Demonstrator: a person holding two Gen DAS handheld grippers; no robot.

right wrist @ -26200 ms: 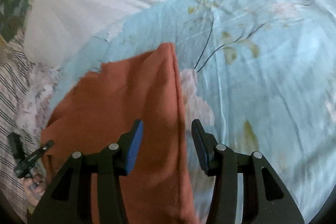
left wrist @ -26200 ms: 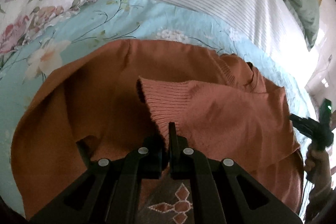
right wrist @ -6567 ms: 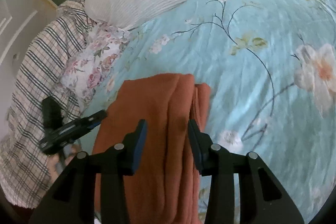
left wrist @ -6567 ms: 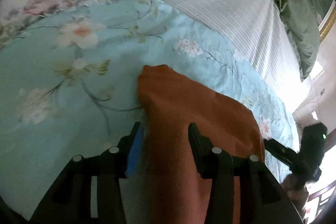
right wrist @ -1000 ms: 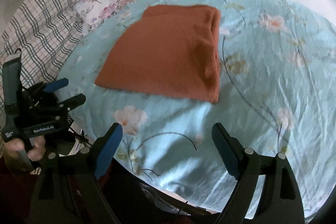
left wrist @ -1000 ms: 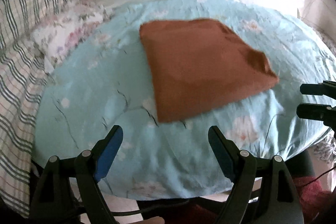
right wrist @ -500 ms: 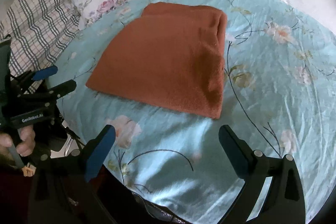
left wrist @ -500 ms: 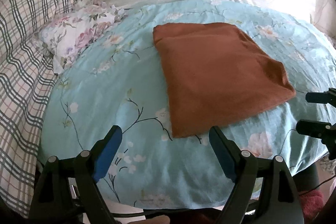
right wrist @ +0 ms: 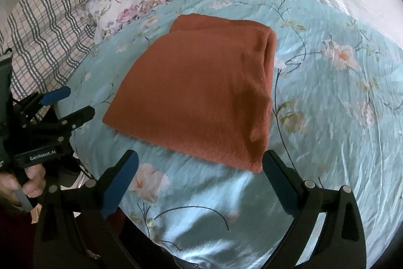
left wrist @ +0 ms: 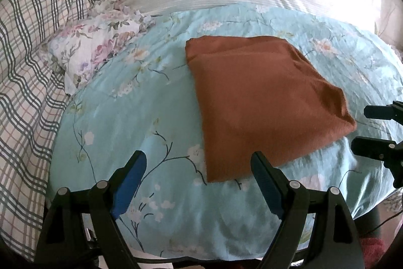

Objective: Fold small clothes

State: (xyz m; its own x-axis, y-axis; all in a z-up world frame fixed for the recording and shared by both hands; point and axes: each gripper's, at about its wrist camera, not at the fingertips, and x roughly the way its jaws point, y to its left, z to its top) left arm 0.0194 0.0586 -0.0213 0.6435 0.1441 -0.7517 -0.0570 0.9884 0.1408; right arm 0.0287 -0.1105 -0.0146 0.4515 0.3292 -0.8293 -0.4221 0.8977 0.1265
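both grippers (left wrist: 199,160) (right wrist: 200,160) angled down, fingers wide, nr folded sweater (left wrist: 262,102)

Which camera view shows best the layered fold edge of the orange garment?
The right wrist view: the orange garment shows its stacked layers at the far right corner. The left wrist view shows the same garment as a flat top, layers barely visible.

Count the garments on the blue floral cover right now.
1. A folded rust-orange sweater lies flat mid-cover, ahead of both open grippers, touching neither. The floral cloth and plaid fabric at the cover's far-left edge look like bedding; anything beneath is hidden.
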